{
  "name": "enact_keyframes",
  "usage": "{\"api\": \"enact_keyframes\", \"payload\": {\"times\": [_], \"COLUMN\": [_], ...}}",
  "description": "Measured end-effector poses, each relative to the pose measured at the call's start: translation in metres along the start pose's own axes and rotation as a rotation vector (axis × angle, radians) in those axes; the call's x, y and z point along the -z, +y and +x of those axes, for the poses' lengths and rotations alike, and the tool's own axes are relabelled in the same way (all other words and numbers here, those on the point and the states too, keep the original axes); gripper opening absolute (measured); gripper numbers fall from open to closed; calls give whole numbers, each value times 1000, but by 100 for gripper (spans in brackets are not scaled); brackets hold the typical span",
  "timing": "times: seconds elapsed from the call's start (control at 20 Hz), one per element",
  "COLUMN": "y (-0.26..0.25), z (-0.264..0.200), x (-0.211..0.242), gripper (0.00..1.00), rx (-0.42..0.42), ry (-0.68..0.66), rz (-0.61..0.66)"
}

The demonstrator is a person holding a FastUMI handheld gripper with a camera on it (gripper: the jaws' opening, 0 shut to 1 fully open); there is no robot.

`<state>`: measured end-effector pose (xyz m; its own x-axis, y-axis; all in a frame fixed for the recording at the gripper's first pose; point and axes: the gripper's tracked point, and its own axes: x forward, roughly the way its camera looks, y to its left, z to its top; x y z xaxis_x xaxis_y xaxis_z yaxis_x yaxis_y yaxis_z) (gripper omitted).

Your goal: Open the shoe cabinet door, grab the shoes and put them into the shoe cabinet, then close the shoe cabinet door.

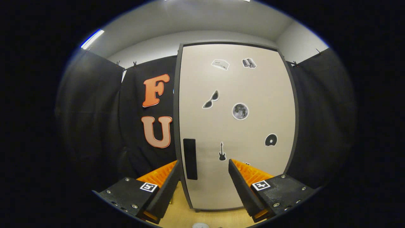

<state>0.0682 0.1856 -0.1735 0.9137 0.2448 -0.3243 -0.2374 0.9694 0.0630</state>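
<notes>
The claw (pixel 204 164) stands with its two fingers spread wide apart, gripping nothing. The shoe cabinet door (pixel 237 126) is closed and upright just ahead of the fingers and beyond them. It is a pale beige panel in a dark frame, with a dark rectangular handle (pixel 190 159) near its left edge, just ahead of the left finger, and stickers across its face: sunglasses (pixel 211 100), a moon (pixel 240 111), a guitar (pixel 222 151) and a disc (pixel 271 140).

Tongs (pixel 204 164) held level and facing forward, both fingers (pixel 167 186) spread wide apart with nothing gripped between them.
</notes>
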Motion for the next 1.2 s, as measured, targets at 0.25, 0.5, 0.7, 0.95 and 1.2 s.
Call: {"api": "enact_keyframes", "payload": {"times": [0.25, 0.5, 0.7, 0.95, 1.2], "y": [19, 21, 24, 25, 24], "z": [53, 87, 95, 89, 55], "x": [24, 53, 64, 65, 62], "gripper": [83, 64, 40, 27, 20], "rx": [22, 72, 84, 88, 24], "ry": [58, 128, 156, 153, 139], "rz": [3, 44, 102, 93, 92]}}
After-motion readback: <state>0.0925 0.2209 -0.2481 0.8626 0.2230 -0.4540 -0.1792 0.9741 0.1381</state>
